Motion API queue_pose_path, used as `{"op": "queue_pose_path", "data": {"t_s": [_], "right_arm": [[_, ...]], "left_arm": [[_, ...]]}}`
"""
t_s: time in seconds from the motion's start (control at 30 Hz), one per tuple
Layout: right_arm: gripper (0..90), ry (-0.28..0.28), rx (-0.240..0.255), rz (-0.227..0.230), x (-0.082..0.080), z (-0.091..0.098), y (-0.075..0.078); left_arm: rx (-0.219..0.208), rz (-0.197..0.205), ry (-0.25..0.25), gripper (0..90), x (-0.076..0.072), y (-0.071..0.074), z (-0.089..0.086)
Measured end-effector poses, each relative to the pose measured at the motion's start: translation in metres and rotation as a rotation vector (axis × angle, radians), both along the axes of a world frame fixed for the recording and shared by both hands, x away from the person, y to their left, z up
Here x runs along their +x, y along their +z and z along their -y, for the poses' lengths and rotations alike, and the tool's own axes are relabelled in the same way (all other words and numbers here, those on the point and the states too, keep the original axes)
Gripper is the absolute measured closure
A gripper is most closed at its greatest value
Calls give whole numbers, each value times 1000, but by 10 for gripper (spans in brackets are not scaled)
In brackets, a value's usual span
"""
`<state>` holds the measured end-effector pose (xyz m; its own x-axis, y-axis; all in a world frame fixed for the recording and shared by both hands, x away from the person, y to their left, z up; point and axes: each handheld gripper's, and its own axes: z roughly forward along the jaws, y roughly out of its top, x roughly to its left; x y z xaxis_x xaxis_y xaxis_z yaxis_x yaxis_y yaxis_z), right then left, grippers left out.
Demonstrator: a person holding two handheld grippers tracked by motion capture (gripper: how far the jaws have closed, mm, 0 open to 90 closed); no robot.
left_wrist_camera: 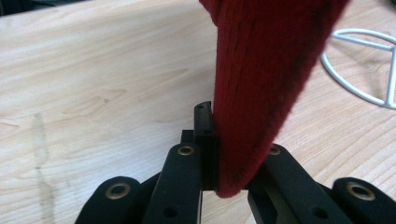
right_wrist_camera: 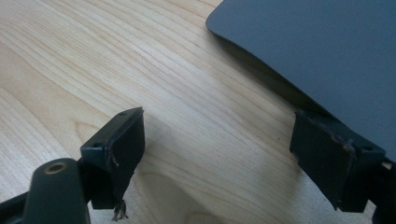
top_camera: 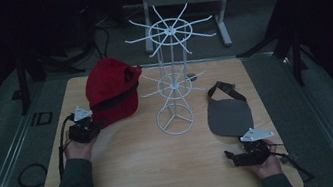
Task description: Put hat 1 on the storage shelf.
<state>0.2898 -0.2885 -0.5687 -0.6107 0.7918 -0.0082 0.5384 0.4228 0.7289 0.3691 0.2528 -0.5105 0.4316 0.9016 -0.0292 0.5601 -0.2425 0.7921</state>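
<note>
L gripper (top_camera: 90,127) pinching brim of red cap (top_camera: 112,88) at table's left, R gripper (top_camera: 242,156) jaws spread by grey cap (top_camera: 229,115), idle; step = grasp done, next prob lift cap onto white rack (top_camera: 172,80) hook.
</note>
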Motion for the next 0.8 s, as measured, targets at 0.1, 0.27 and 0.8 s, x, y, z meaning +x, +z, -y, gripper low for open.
{"op": "queue_pose_path", "data": {"t_s": [0.1,0.27,0.8], "right_arm": [[177,0,0,0,0,0,0],[177,1,-1,0,0,0,0],[177,0,0,0,0,0,0]], "left_arm": [[1,7,4,860,0,4,-2],[5,18,15,860,-1,13,-6],[3,48,37,859,-3,31,-14]]}}
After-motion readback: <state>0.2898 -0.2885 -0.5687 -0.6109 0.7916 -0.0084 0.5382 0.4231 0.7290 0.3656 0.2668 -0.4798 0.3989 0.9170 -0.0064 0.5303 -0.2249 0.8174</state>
